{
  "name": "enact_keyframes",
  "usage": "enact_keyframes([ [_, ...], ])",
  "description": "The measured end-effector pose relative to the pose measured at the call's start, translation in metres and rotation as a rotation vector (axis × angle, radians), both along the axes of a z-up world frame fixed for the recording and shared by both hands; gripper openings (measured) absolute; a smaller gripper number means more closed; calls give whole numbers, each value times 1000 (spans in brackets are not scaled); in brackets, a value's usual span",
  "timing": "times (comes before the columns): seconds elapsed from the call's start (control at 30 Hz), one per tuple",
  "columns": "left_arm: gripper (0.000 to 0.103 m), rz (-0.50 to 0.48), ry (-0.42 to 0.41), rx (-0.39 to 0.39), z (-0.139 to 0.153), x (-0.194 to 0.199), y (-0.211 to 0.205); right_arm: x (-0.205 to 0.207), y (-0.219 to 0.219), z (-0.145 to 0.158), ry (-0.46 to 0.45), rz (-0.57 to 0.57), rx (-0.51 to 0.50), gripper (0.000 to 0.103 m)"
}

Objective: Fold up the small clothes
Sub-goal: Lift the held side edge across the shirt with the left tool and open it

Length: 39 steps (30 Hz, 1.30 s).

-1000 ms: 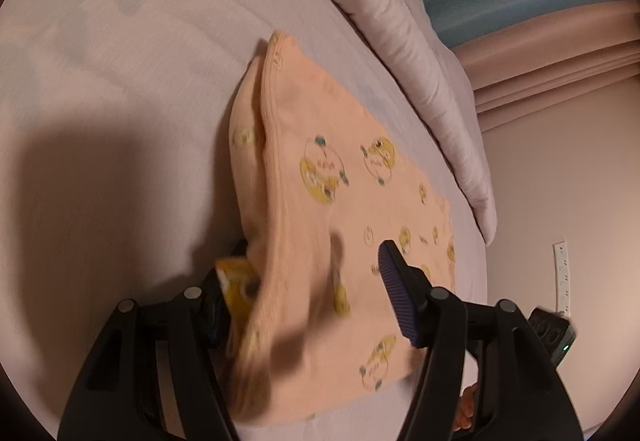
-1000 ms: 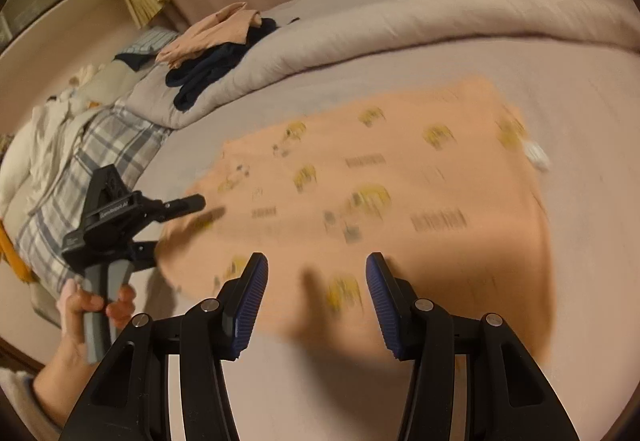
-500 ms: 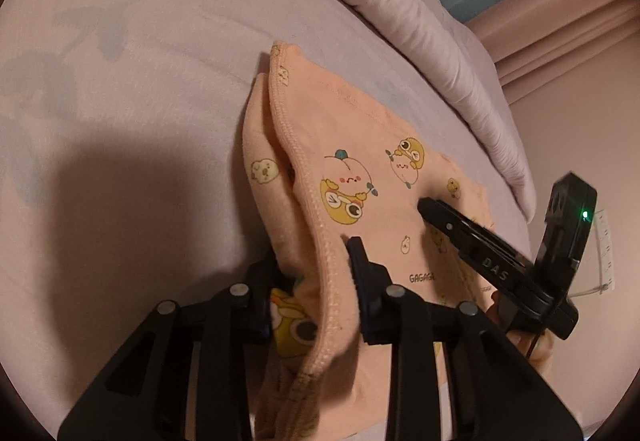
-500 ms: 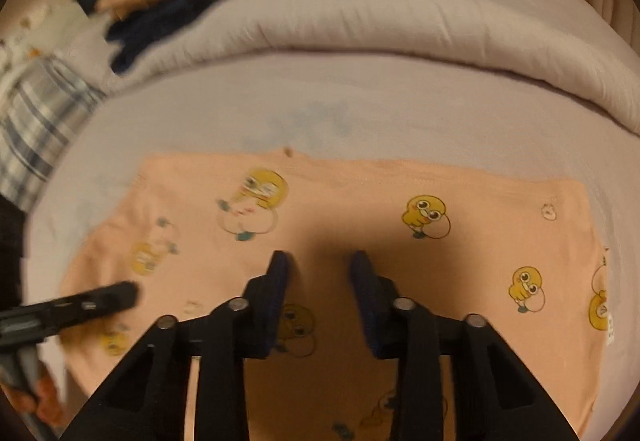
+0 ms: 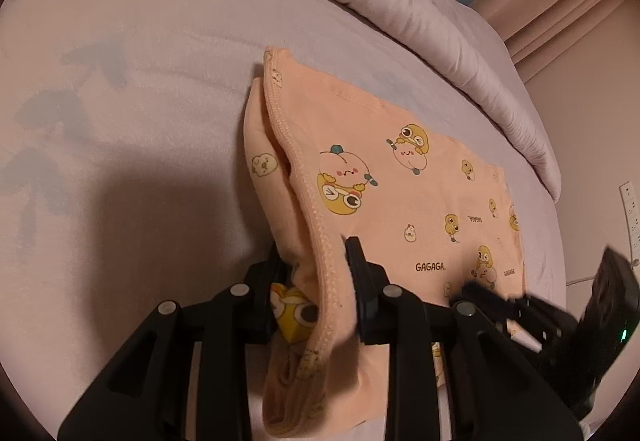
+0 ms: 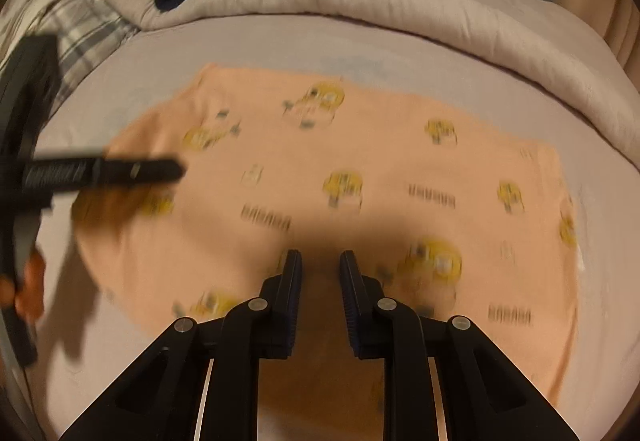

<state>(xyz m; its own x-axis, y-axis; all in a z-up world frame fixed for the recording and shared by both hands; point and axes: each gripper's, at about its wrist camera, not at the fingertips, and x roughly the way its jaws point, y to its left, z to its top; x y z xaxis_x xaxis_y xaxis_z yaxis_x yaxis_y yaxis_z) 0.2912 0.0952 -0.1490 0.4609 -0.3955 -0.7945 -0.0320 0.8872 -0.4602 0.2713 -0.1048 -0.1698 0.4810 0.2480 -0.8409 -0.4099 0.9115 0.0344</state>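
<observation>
The peach garment (image 5: 400, 177) lies flat on the bed (image 5: 140, 121), filling the middle of both views. It looks light and limp: thin knit that will sag and drag unless taken at the edge. The left claw (image 5: 316, 273) has just been closing and now pinches the stitched hem at lower centre, both layers bunched between its pads. The right claw (image 6: 320, 269) has also been closing; its jaws stand narrow over the near edge, though whether cloth is caught there I cannot tell. Corners and hems look the best holds.
</observation>
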Motion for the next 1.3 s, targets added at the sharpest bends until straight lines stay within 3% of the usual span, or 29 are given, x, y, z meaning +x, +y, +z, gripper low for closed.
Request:
enact_keyframes([
  [0.2,24,-17,-27,38,8,-1,-10,-6,-5,-3,31,24,34,23],
  [0.33,24,-34,-78,51,24,-6,-18,9,-33,7,78,-36,242,23],
  [0.47,22,-63,-140,53,43,-10,-33,22,-52,16,72,-88,366,23],
  [0.63,22,-118,-182,64,59,-10,-59,33,-75,11,133,-173,544,25],
  [0.8,22,-171,-202,68,69,-10,-85,40,-94,3,197,-225,742,37],
  [0.97,22,-229,-197,68,69,-7,-117,51,-109,-16,316,-265,959,46],
  [1.1,22,-293,-175,88,60,-1,-150,58,-123,-26,375,-277,1137,60],
  [1.3,25,-346,-116,88,35,10,-174,60,-135,-32,424,-304,1234,62],
])
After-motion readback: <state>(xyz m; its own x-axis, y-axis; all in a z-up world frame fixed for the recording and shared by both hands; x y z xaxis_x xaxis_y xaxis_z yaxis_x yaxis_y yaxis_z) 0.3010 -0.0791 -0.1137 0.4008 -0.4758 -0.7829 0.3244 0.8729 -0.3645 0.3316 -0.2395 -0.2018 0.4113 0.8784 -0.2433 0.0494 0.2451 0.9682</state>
